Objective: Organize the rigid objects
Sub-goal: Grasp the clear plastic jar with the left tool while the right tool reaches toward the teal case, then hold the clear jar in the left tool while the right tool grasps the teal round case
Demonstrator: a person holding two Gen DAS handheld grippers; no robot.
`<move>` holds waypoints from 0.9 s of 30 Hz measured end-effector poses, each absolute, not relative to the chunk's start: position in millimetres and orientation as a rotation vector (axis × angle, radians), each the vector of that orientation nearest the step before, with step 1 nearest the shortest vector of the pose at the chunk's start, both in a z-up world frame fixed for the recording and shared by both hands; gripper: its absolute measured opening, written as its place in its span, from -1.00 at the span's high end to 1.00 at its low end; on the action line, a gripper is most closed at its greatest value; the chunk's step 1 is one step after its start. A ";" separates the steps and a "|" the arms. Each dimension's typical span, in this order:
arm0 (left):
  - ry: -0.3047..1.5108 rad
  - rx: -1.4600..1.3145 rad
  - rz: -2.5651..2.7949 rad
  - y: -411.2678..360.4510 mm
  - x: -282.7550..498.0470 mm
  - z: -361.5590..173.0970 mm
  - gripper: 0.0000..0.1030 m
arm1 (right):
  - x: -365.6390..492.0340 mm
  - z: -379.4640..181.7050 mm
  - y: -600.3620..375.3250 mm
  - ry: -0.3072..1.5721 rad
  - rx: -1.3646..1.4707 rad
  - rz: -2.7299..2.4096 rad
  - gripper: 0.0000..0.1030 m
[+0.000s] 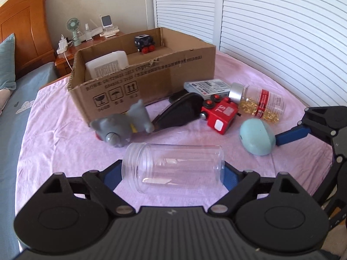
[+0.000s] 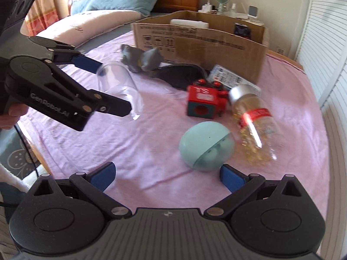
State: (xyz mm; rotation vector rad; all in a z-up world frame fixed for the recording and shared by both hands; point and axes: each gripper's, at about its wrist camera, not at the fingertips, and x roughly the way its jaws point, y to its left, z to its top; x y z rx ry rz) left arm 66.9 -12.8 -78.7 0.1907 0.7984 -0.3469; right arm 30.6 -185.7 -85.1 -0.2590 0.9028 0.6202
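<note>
Clear lidless jar [image 1: 173, 166], lying sideways

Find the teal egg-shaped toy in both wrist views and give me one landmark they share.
Left wrist view: the teal egg toy lies right of center on the pink sheet, beside the right gripper's blue finger.
Right wrist view: it sits low and just right of center, in front of the open right gripper.
Shared landmark: the red toy train just behind it.
</note>
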 end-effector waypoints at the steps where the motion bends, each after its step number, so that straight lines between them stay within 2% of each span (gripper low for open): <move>1: 0.796 0.191 -0.345 -11.3 66.4 -78.5 -0.75 | 30.8 -84.5 -181.5 0.906 -0.255 0.636 -1.00; 11: 0.794 0.186 -0.342 -10.0 67.5 -82.0 -0.75 | 40.4 -71.3 -179.6 0.852 -0.334 0.561 -1.00; 17: 0.790 0.196 -0.336 -12.9 67.5 -84.5 -0.75 | 57.3 -87.1 -175.4 0.884 -0.313 0.573 -1.00; 27: 0.787 0.214 -0.268 4.0 66.5 -85.0 -0.75 | 56.1 -93.2 -168.6 0.832 -0.296 0.591 -1.00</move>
